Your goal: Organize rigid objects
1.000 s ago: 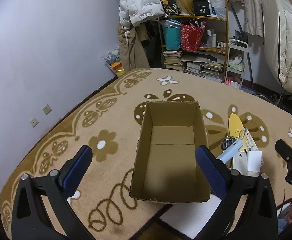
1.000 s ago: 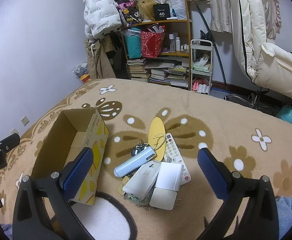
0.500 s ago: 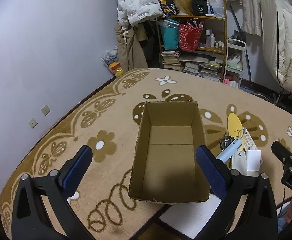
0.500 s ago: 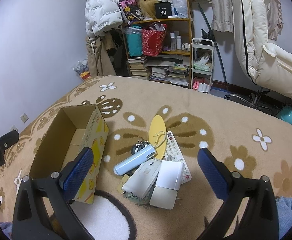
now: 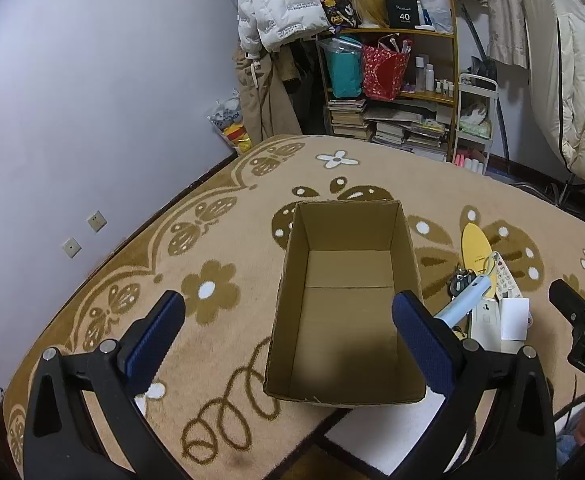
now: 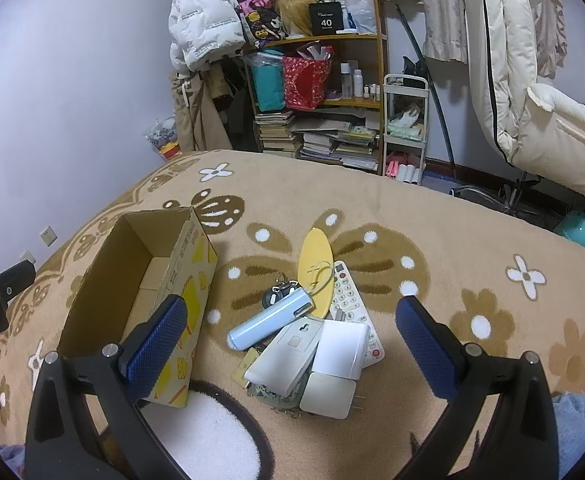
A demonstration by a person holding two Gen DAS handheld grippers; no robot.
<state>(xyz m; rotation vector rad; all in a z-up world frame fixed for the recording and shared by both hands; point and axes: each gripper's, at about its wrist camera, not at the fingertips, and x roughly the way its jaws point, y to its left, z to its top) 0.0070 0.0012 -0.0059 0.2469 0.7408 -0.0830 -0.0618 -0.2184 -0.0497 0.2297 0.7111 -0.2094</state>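
The right gripper [image 6: 292,340] hovers with fingers [image 6: 424,350] spread wide above a pile on the blanket [image 6: 432,216]: a light blue tube [image 6: 270,319], white chargers [image 6: 342,348], a remote [image 6: 346,292], a yellow oval piece [image 6: 314,264]. An open cardboard box [image 6: 188,264] stands just beside the pile.

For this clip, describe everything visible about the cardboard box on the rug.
The cardboard box is a plain brown, open-topped rectangular carton with nothing in it; a seam crosses its floor. Its outer side facing the clutter carries yellow printing, seen from the right wrist view. It stands upright on the patterned rug, its near end by a white patch of the rug. Neither gripper touches it; the pile of items lies beside it.
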